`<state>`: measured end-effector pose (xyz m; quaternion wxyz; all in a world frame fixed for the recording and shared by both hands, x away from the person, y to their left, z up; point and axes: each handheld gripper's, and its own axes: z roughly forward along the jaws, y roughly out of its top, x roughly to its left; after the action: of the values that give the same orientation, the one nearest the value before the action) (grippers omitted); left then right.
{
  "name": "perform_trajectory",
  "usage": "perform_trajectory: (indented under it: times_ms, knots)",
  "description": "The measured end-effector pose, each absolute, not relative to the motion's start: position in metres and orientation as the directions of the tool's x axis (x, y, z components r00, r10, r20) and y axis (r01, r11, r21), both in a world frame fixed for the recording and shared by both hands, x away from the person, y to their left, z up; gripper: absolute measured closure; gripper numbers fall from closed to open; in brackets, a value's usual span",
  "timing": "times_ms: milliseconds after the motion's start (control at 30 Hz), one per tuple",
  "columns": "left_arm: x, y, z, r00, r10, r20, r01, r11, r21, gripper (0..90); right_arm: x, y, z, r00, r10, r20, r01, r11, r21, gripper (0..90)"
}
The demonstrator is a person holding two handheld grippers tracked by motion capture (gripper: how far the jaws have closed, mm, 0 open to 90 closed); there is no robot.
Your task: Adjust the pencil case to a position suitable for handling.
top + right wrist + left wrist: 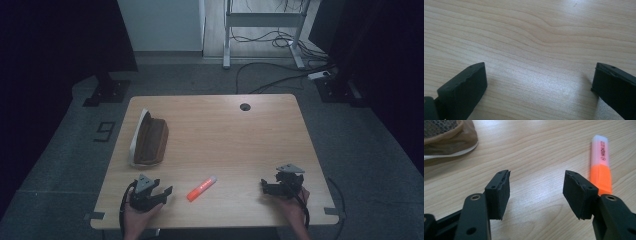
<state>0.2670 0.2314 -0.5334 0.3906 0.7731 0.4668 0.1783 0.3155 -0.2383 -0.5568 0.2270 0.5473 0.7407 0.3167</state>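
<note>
Both claws rest low at the near edge of the table (pixel 210 107), each held in one hand. Left claw (pixel 159 192) sits toward the near left corner with its jaws apart and nothing between them; right claw (pixel 267 186) sits toward the near right corner, jaws also wide apart over bare wood.

Between the two, close to the near edge and a little left of its middle, lies the marker (pixel 201 188). It is flat on the wood and slanted, its orange body toward the near edge and its pale cap toward the far right. The left claw is just beside it, not touching.

I judge the marker light and stiff, a smooth plastic that may slip or roll a little when pushed. A good place to take hold seems the orange body near its middle, with the pads across its width, not at the cap, which could come loose.

In the left gripper view the marker (pixel 601 165) shows printed letters on its cap and lies outside the right pad, not in the gap; the high view is too small for this. The brown case (pixel 150 140), near the left edge, appears whole in the high view, while the left gripper view catches a corner of it (pixel 449 137).
</note>
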Motion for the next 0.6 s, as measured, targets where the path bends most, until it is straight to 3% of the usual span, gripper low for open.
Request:
perform_trajectory:
  times_ms: [600]
  knots:
    - [0.2667, 0.2388, -0.5294, 0.483, 0.871, -0.087, 0.565, -0.235, 0.791, 38.5, 0.3156, -0.2373, -0.5565, -0.302, 0.953, 0.01, 0.663, 0.202, 0.721, 1.4]
